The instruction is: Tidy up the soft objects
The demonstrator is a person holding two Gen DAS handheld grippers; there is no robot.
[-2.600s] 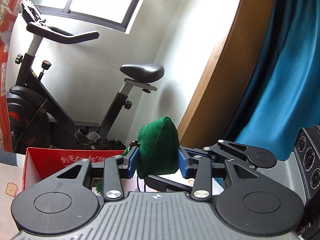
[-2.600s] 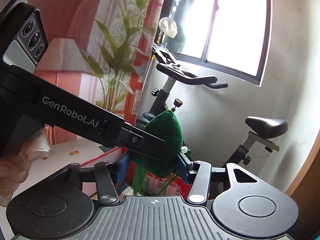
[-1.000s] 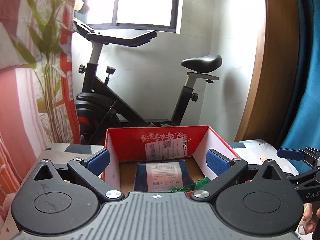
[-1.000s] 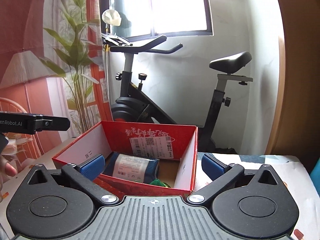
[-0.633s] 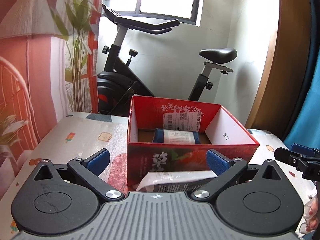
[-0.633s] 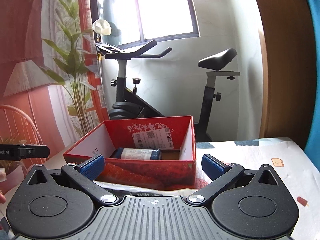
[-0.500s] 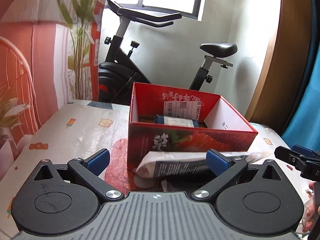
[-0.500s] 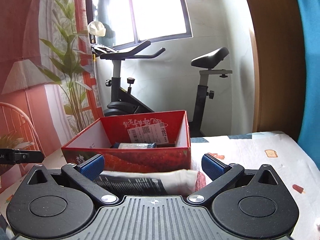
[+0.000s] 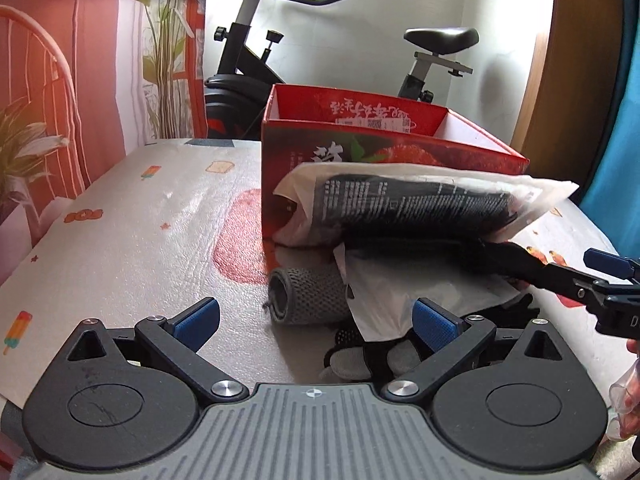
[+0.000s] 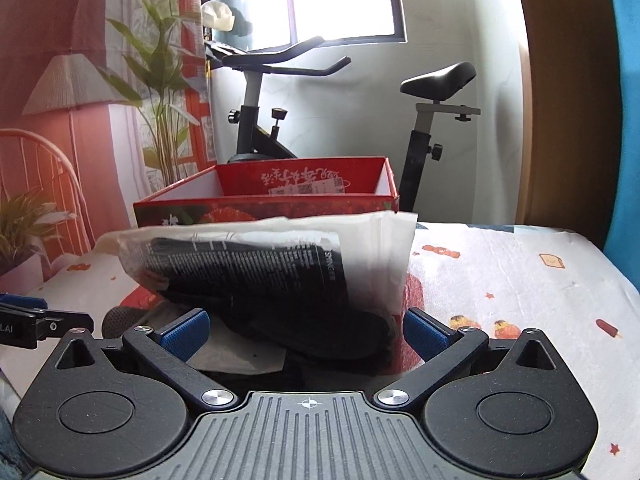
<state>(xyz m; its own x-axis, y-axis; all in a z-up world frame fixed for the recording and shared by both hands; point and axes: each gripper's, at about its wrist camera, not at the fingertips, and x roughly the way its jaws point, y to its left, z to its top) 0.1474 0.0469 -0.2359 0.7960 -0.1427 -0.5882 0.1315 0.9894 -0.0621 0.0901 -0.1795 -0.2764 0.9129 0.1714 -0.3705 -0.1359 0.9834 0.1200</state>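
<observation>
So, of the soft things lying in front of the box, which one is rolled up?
The grey mesh roll, lying on its side on the table with its open end facing left. The plastic-wrapped black package lies flat, and the gloves lie loose.

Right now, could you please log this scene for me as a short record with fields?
surface: patterned tablecloth
container: red box, open top
leaning on box: white packet with black contents
beside packet: grey mesh roll
nearest camera: black gloves, partly hidden
left hand-held gripper: open, empty
right hand-held gripper: open, empty
</observation>
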